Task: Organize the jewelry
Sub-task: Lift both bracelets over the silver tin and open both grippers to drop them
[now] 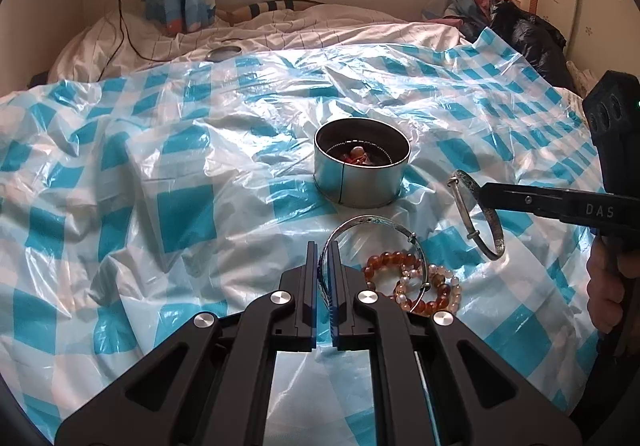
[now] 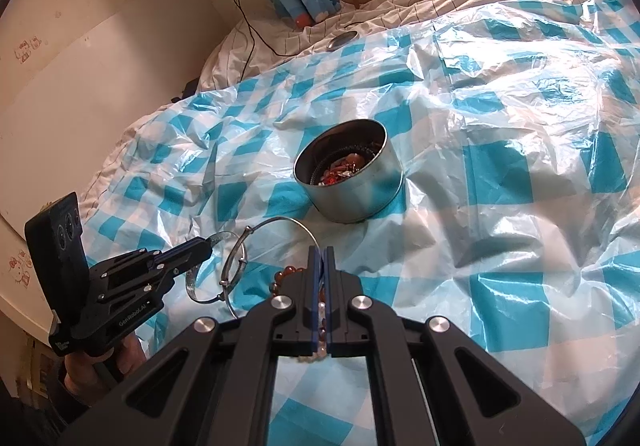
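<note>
Silver metal sets the handling here: both bangles are stiff, light hoops with smooth, slippery rims that could swing or slide out of a thin pinch. The left tongs (image 1: 322, 246) are closed on the flat engraved silver bangle (image 1: 362, 221), lifted just above the amber and pearl beaded bracelets (image 1: 412, 282), which lie on the blue-and-white checked plastic sheet (image 1: 180, 206) spread over the bed. The right tongs (image 2: 322, 249) are clamped on the narrower silver bangle with sliding knots (image 1: 493, 255). The round open metal tin (image 1: 360, 186), already holding some pieces, stands near. The limp beaded strands are best pinched across a bunched stretch
</note>
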Demonstrator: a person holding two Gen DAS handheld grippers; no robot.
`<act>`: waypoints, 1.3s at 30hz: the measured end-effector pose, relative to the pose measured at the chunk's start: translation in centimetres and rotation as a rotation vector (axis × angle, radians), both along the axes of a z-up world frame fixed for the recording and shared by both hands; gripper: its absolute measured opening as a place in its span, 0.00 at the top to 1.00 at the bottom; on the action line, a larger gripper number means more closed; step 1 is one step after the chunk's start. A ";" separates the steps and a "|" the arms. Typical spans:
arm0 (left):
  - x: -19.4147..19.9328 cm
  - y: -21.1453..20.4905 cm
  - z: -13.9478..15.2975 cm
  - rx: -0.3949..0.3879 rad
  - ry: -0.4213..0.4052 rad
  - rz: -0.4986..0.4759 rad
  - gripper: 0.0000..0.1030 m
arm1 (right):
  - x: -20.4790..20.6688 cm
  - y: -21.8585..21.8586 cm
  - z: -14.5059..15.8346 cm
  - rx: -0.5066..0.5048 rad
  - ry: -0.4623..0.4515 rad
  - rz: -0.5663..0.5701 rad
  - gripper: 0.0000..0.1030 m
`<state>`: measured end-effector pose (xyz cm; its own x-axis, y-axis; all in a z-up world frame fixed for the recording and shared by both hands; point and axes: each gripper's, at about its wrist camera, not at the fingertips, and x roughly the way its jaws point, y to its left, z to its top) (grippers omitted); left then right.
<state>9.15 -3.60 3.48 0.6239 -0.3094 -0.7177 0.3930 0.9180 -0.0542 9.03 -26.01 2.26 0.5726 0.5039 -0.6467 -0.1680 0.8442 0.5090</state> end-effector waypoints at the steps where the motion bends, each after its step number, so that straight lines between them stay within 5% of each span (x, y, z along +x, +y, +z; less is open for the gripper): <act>1: 0.0 -0.1 0.1 0.005 -0.007 -0.002 0.96 | 0.1 0.0 0.0 0.003 -0.002 -0.001 0.97; 19: 0.0 -1.5 2.2 0.052 -0.182 0.002 0.96 | 2.7 -0.7 0.8 0.054 -0.030 -0.036 0.97; 39: -0.4 -1.3 2.8 0.076 -0.218 0.005 0.96 | 4.7 1.5 0.5 0.085 -0.026 -0.006 0.97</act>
<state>8.77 -4.92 6.27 0.7679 -0.2559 -0.5872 0.3830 0.9183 0.1006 13.69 -24.53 2.74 0.5919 0.5525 -0.5868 -0.1768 0.7993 0.5743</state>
